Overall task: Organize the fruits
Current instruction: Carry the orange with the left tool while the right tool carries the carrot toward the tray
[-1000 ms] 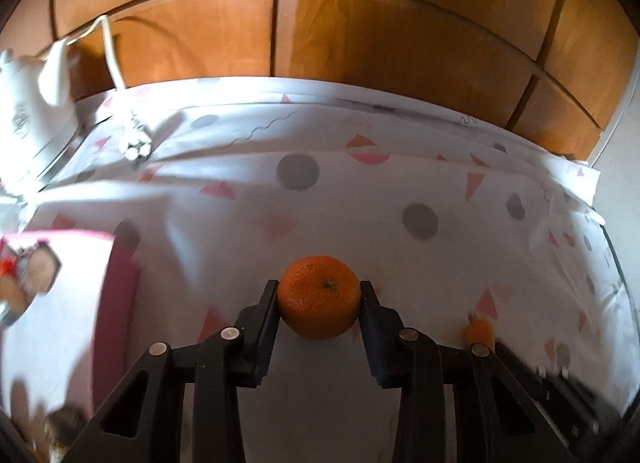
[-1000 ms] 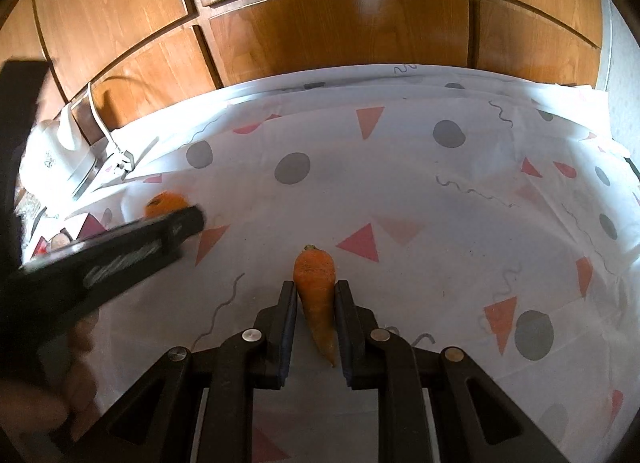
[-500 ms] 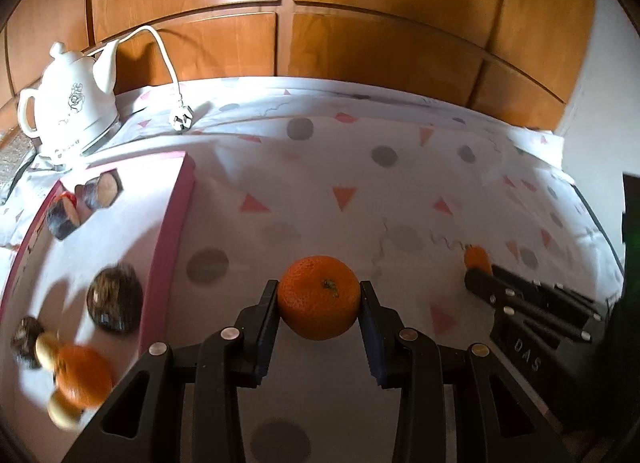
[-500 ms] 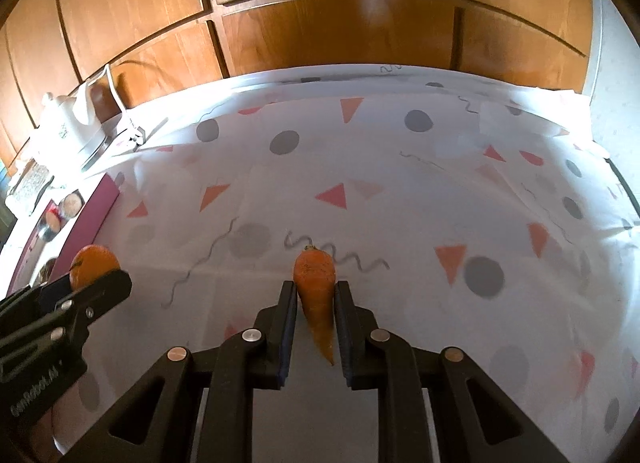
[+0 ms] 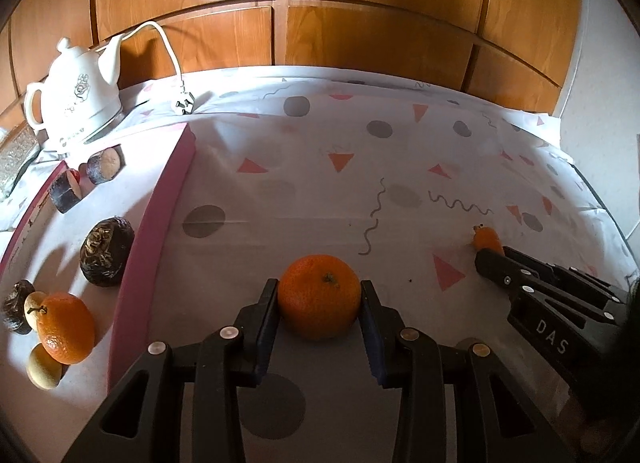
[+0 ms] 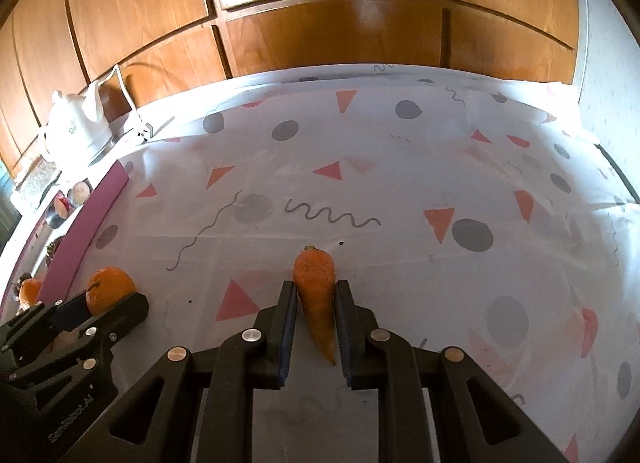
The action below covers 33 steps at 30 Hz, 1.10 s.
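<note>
My left gripper [image 5: 319, 303] is shut on a mandarin [image 5: 319, 295] and holds it above the patterned tablecloth. My right gripper [image 6: 316, 305] is shut on a carrot [image 6: 316, 295], thick end forward. In the left wrist view the right gripper [image 5: 486, 253] shows at the right with the carrot's top [image 5: 485, 238]. In the right wrist view the left gripper [image 6: 108, 299] shows at the lower left with the mandarin [image 6: 109, 289]. A pink-edged tray [image 5: 160, 215] at the left holds another mandarin [image 5: 66, 327], a dark wrinkled fruit [image 5: 106, 249] and cut pieces [image 5: 105, 162].
A white kettle [image 5: 76, 95] with a cord and plug [image 5: 182, 103] stands at the back left beside the tray. Wooden panels [image 5: 360, 23] close the back of the table. A white wall [image 6: 608, 63] is at the right.
Both grippers have pulled back and up with their loads. The left view has swung so that the tray with its fruit and the kettle show fully at the left.
</note>
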Available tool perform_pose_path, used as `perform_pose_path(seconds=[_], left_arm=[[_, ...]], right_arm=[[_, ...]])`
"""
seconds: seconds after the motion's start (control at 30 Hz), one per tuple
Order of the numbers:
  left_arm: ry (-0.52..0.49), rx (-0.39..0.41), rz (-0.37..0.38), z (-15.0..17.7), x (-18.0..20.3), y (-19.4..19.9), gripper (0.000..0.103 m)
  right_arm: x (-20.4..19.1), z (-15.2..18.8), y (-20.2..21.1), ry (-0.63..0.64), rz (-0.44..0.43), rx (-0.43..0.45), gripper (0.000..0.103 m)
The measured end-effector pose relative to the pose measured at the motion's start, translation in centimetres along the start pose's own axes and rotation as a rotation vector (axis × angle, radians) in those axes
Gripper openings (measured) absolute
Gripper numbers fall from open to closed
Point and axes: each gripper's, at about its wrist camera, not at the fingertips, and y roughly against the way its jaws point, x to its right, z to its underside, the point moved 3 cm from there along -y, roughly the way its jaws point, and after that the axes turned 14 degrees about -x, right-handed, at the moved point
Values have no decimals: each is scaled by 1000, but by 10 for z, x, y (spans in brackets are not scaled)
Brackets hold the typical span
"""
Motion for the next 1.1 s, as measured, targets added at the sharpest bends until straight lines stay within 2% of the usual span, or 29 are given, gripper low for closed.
perform_pose_path(seconds=[0.77,0.97,1.1], left_arm=[[-2,10,13,2,1,3,38],[25,-15,47,6,-4,14,38],[27,1,60,9,-6,29,38]], right_arm=[[0,3,-2,0,-5,14,19],[-4,3,-2,16,22,15,19],[-4,3,-2,22,31,15,19]])
